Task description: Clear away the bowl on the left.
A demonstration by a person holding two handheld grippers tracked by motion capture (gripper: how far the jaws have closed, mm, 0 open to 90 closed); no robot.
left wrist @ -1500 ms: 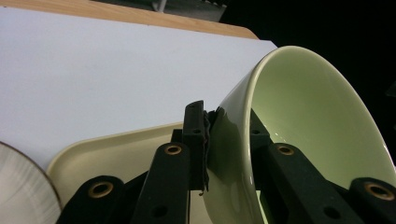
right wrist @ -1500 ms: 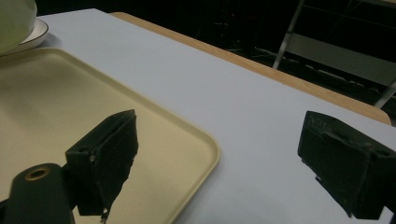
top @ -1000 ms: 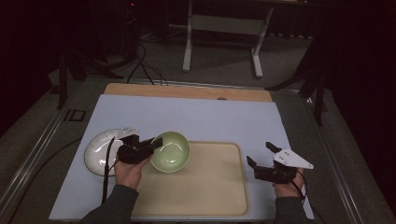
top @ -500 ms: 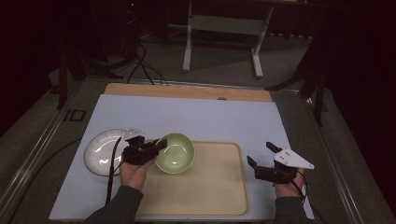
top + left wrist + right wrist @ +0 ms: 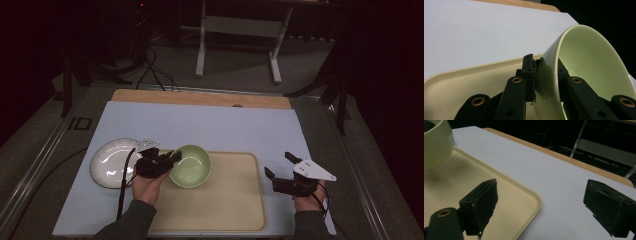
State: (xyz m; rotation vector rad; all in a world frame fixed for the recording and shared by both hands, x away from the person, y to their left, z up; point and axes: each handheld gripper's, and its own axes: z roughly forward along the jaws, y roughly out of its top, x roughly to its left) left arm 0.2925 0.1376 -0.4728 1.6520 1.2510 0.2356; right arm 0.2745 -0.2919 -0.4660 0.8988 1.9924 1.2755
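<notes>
Between the black jaws of the left gripper (image 5: 535, 75) sits the wall of a pale green glazed ceramic bowl (image 5: 589, 67): one ridged pad presses its glossy outside, the other lies inside the rim, clamped tight on it. The bowl is round, smooth and deep, tilted in the grip, and hangs over the far left corner of a cream plastic tray (image 5: 225, 200) with rounded corners and a low raised lip. From the high view the left gripper (image 5: 172, 157) meets the bowl (image 5: 192, 165) at its left edge. Just beside that hand lies a white ribbed round plate (image 5: 107, 162), shiny under the light.

The right gripper (image 5: 277, 165) hovers off the tray's right edge, its jaws spread wide with nothing between them; a grey three-cornered plate rides on top.

A matt pale blue sheet (image 5: 200, 125) covers the table, with a strip of wooden board (image 5: 200, 97) along its far edge. Beyond, the dark room holds cables on the floor and a grey metal stand (image 5: 240, 35).
</notes>
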